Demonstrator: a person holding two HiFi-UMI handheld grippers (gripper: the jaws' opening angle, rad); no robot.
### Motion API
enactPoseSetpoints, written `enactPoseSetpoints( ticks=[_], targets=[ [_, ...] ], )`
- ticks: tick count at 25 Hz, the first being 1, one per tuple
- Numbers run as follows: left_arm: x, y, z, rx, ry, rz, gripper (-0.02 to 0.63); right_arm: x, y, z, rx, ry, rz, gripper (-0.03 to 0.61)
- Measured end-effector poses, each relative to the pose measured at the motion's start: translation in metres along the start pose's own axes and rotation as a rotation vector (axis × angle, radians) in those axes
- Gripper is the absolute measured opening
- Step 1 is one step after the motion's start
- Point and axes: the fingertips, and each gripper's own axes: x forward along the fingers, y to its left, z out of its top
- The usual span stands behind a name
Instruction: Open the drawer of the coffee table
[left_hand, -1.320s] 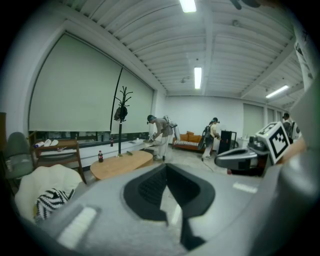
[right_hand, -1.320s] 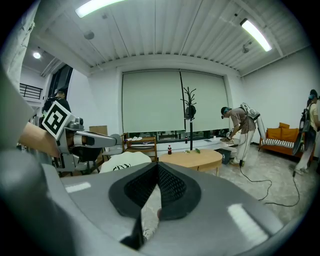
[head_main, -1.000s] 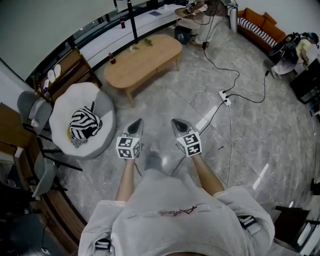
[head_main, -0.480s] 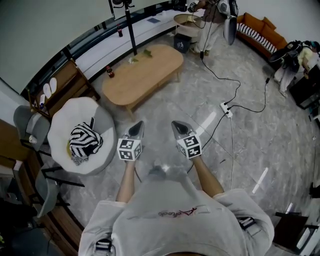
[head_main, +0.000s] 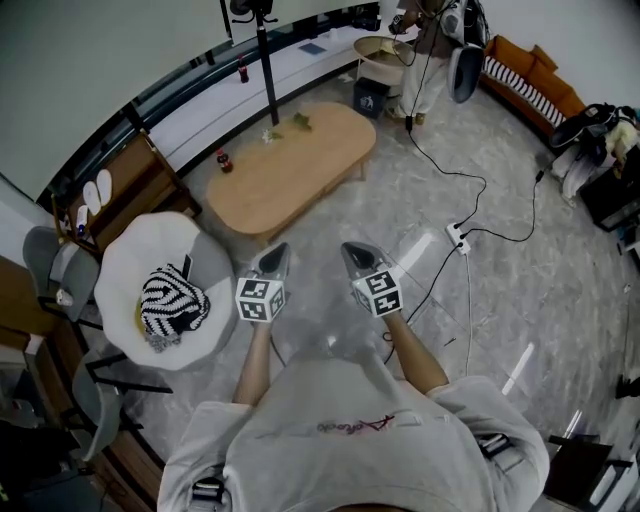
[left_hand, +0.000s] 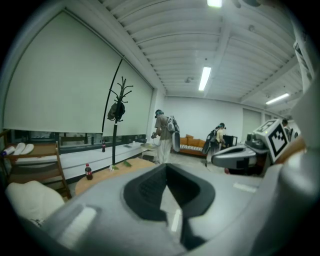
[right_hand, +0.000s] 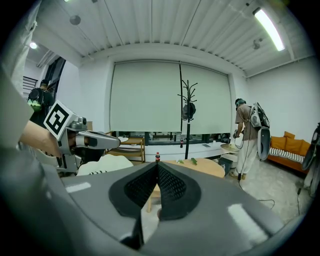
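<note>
Grey marble floor (head_main: 500, 300) carries a long oval wooden coffee table (head_main: 300, 165). It stands ahead of both grippers, its near end just beyond their tips and apart from them. Its drawer cannot be made out in any view. The left gripper (head_main: 274, 252) and right gripper (head_main: 350, 250) point side by side at the table, each with jaws pressed together on nothing. Compared with a second ago, the table sits closer to the tips, and the white armchair (head_main: 130, 260) left of the table has drawn nearly level with the left gripper.
</note>
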Motion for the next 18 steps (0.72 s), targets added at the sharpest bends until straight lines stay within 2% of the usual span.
enactPoseSetpoints(
  ticks=[9,18],
  targets=[
    [0.03,0.052,0.012,-0.005,-0.001,-0.014,0.0,0.054,-0.012,0.014,-0.001,0.013,-0.017,0.005],
    [0.039,0.048,0.004,-0.001,0.018,-0.052,0.0,0.053,-0.014,-0.002,0.005,0.03,-0.036,0.005]
  ],
)
